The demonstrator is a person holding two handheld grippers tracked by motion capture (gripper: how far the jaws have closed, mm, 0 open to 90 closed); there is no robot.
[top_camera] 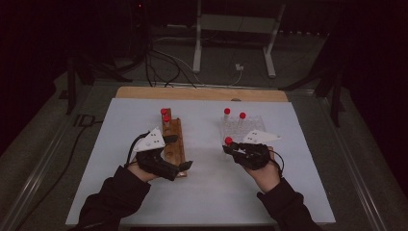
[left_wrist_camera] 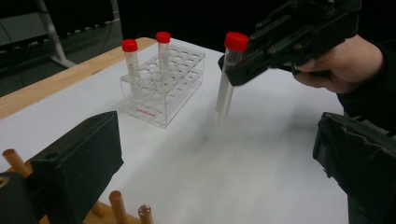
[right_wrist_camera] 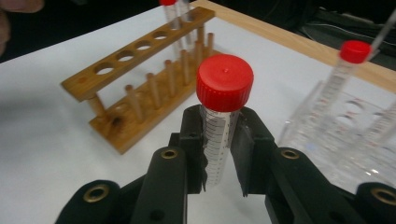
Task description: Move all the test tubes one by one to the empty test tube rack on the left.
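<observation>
A clear tube with a red cap (right_wrist_camera: 223, 107) stands upright between the jaws of my right gripper (right_wrist_camera: 219, 140), which is shut on it just below the cap. In the high view this tube (top_camera: 228, 141) hangs above the white mat, in front of the clear plastic rack (top_camera: 250, 126). From the left gripper view the held tube (left_wrist_camera: 227, 79) is lifted off the mat in the right gripper (left_wrist_camera: 239, 70). My left gripper (top_camera: 179, 152) is open, its jaws standing wide on either side of the near end of the wooden rack (top_camera: 172, 137). Nothing is between its jaws (left_wrist_camera: 215, 149).
Two red-capped tubes (top_camera: 226, 111) stand in the clear rack (left_wrist_camera: 163, 88). Two more red-capped tubes (top_camera: 165, 114) stand at the wooden rack's far end, and its other holes (right_wrist_camera: 126, 56) are empty. The white mat (top_camera: 207, 192) lies on a wooden table edge (top_camera: 202, 93).
</observation>
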